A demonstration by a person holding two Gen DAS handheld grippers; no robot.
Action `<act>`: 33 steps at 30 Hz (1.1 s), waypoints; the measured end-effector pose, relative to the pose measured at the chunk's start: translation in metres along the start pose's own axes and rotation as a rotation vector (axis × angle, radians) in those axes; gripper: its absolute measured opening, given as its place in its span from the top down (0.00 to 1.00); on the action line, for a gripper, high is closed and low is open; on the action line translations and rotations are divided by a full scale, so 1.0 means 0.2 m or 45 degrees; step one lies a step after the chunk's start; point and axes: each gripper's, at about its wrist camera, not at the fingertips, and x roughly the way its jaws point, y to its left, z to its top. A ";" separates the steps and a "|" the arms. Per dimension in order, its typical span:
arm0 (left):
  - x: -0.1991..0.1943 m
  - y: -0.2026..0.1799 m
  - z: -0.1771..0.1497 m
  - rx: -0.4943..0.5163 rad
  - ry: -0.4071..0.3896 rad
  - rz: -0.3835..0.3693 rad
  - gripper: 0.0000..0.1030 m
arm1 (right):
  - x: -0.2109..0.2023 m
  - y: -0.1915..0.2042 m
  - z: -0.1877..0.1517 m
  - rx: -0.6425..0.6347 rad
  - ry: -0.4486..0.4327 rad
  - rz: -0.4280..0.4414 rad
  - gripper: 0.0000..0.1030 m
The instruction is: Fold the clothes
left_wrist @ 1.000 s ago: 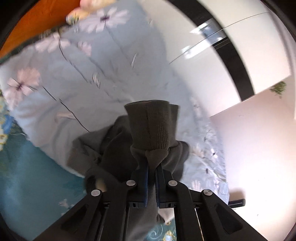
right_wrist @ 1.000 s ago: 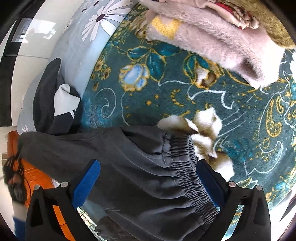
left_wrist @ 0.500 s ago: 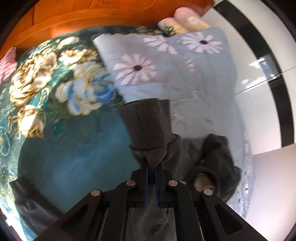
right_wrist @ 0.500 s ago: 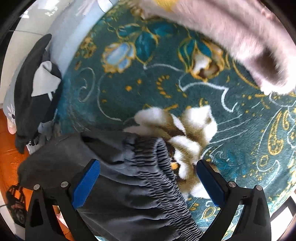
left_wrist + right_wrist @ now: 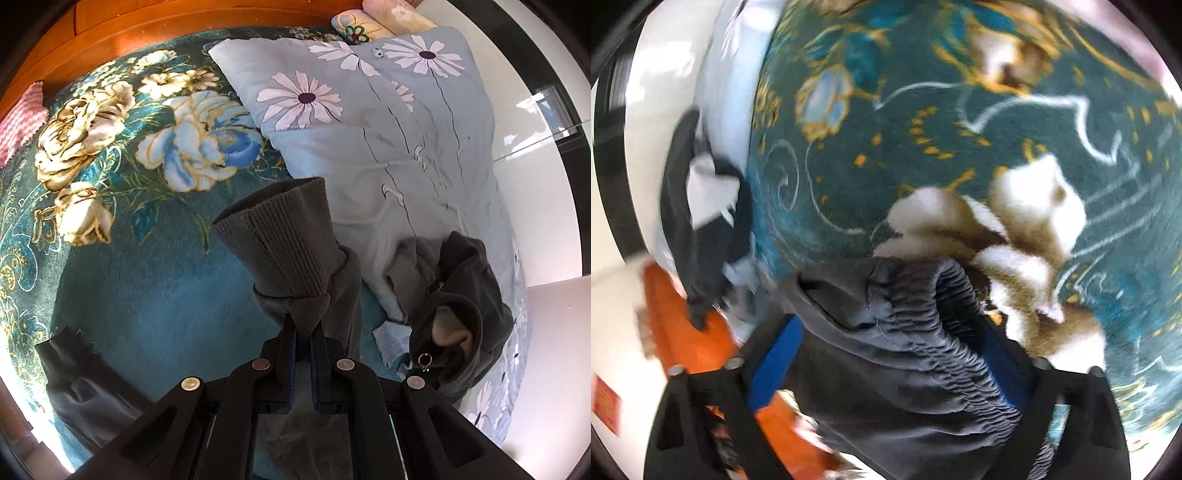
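Grey ribbed knit sits pinched in your left gripper (image 5: 303,341): its fingers are pressed together on the fabric just below the cuff (image 5: 280,240) of the grey trousers (image 5: 905,354), and the cuff stands up above the fingertips. Your right gripper (image 5: 886,365) is spread wide, its blue pads on either side of the gathered elastic waistband (image 5: 964,332), with the cloth lying loose between them and not clamped. The trousers hang between your two hands above the teal floral blanket (image 5: 147,288). Further out lie a pale blue daisy-print quilt (image 5: 388,140) and a crumpled dark hooded garment (image 5: 465,306) on its edge.

Expect the trousers to be light, soft and floppy; they'll sag and bunch wherever you don't support them. The thick cuff and the shirred waistband look like the firmest places to grip, less likely to slip than the smooth leg cloth.

No brand, label or legible writing shows anywhere
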 end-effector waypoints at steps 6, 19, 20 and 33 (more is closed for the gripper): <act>0.02 -0.02 -0.03 0.027 0.017 0.016 0.94 | -0.06 -0.02 0.03 0.062 -0.069 0.154 0.50; -0.04 0.02 -0.02 -0.008 -0.035 -0.031 0.93 | -0.17 0.27 0.06 -0.007 -0.283 0.091 0.92; -0.04 0.02 -0.01 -0.006 -0.038 -0.036 0.93 | -0.19 0.33 0.08 -0.043 -0.313 0.085 0.92; 0.17 0.12 0.10 -0.034 0.021 0.038 0.91 | -0.11 0.49 0.17 -0.252 -0.322 -0.187 0.88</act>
